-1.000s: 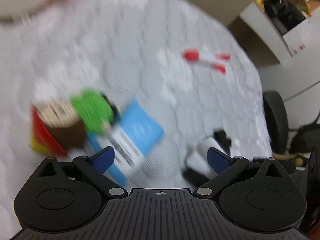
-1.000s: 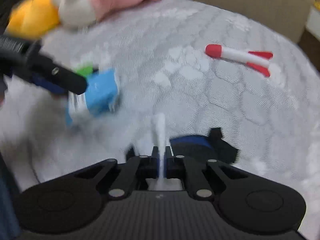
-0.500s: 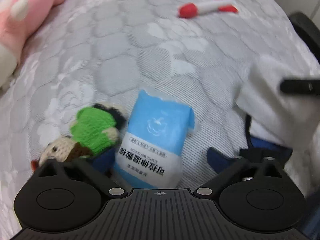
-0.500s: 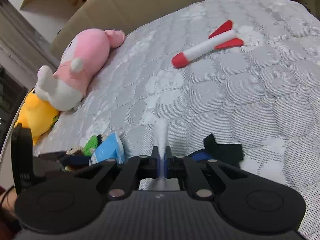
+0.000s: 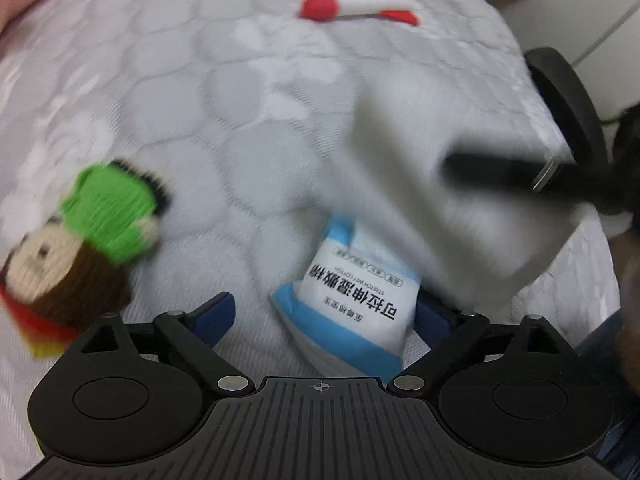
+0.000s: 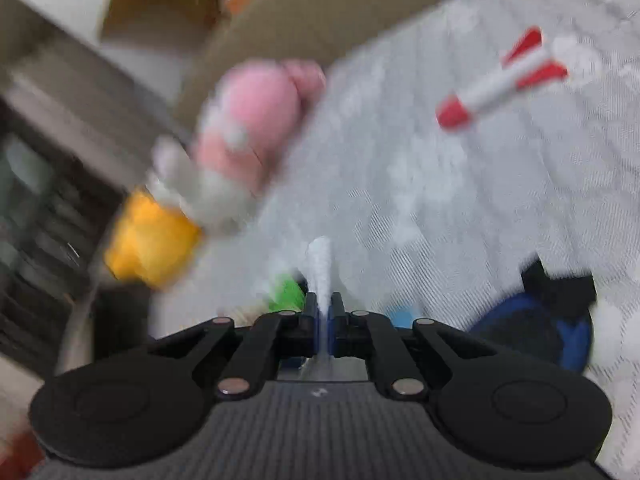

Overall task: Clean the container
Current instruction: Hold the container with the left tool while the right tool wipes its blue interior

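Left gripper (image 5: 324, 314) matte black, ribbed housing, round side discs, silver pivot screws, blue finger pads (image 5: 214, 314), right gripper (image 6: 323, 318) likewise black with silver screws

A bed covered by a grey quilted mattress with a hexagon pattern (image 5: 248, 128) is seen. A blue-and-white wipes packet (image 5: 356, 300) lies on it. Left of the packet, a knitted doll in green with brown hair (image 5: 80, 248) is laid; far beyond the packet, a red-and-white toy rocket (image 5: 360, 4). A pink-and-white plush (image 6: 240, 140) and a yellow plush (image 6: 148, 244) rest at the bed's edge.
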Demonstrator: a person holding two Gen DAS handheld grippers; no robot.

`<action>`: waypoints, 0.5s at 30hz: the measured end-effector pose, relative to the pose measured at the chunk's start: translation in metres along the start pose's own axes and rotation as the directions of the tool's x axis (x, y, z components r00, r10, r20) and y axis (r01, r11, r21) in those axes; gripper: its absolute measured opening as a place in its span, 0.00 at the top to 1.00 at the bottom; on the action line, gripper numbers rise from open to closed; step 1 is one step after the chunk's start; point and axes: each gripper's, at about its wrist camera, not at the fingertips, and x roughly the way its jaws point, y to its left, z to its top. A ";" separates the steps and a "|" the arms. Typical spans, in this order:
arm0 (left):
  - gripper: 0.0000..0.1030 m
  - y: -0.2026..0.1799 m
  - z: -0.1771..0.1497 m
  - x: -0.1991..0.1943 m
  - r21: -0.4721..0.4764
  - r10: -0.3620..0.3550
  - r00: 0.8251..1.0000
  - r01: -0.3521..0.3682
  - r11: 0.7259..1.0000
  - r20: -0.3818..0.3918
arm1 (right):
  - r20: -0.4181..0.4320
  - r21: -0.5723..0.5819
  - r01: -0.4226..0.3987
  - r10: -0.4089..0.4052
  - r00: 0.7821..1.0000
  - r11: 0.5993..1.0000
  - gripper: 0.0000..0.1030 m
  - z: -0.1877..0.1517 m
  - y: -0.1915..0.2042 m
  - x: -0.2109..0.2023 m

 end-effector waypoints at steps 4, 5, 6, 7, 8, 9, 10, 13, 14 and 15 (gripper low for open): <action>0.04 -0.008 -0.003 0.004 0.042 0.043 0.998 -0.041 0.998 -0.035 | -0.021 -0.201 0.261 -0.270 0.963 0.944 0.85 -0.012 0.014 0.013; 0.04 -0.009 -0.003 0.006 0.053 0.048 0.998 -0.045 0.998 -0.045 | -0.005 -0.227 0.278 -0.286 0.958 0.934 0.83 -0.012 0.018 0.012; 0.04 -0.009 -0.003 0.007 0.060 0.045 0.997 -0.042 0.997 -0.055 | 0.000 -0.229 0.260 -0.267 0.964 0.938 0.77 -0.012 0.020 0.011; 0.04 -0.010 -0.003 0.008 0.062 0.036 0.997 -0.032 0.998 -0.064 | -0.005 -0.228 0.222 -0.230 0.973 0.948 0.70 -0.012 0.022 0.010; 0.04 -0.010 -0.004 0.008 0.064 0.023 0.997 -0.018 0.998 -0.072 | -0.012 -0.230 0.179 -0.187 0.982 0.957 0.66 -0.012 0.024 0.010; 0.04 -0.010 -0.005 0.008 0.066 0.010 0.997 -0.005 0.998 -0.077 | -0.022 -0.245 0.150 -0.161 0.987 0.958 0.60 -0.014 0.028 0.011; 0.03 -0.012 -0.006 0.008 0.077 0.009 0.997 -0.002 0.997 -0.082 | -0.036 -0.280 0.147 -0.163 0.986 0.949 0.58 -0.016 0.033 0.016; 0.03 -0.018 -0.010 0.009 0.125 0.054 0.994 -0.041 0.991 -0.096 | -0.054 -0.401 0.196 -0.237 0.970 0.895 0.70 -0.024 0.045 0.033; 0.03 -0.018 -0.011 0.008 0.130 0.061 0.993 -0.048 0.990 -0.098 | -0.046 -0.441 0.222 -0.269 0.962 0.870 0.75 -0.027 0.047 0.036; 0.03 -0.017 -0.012 0.005 0.128 0.058 0.994 -0.046 0.991 -0.097 | -0.031 -0.460 0.240 -0.286 0.958 0.855 0.84 -0.028 0.048 0.037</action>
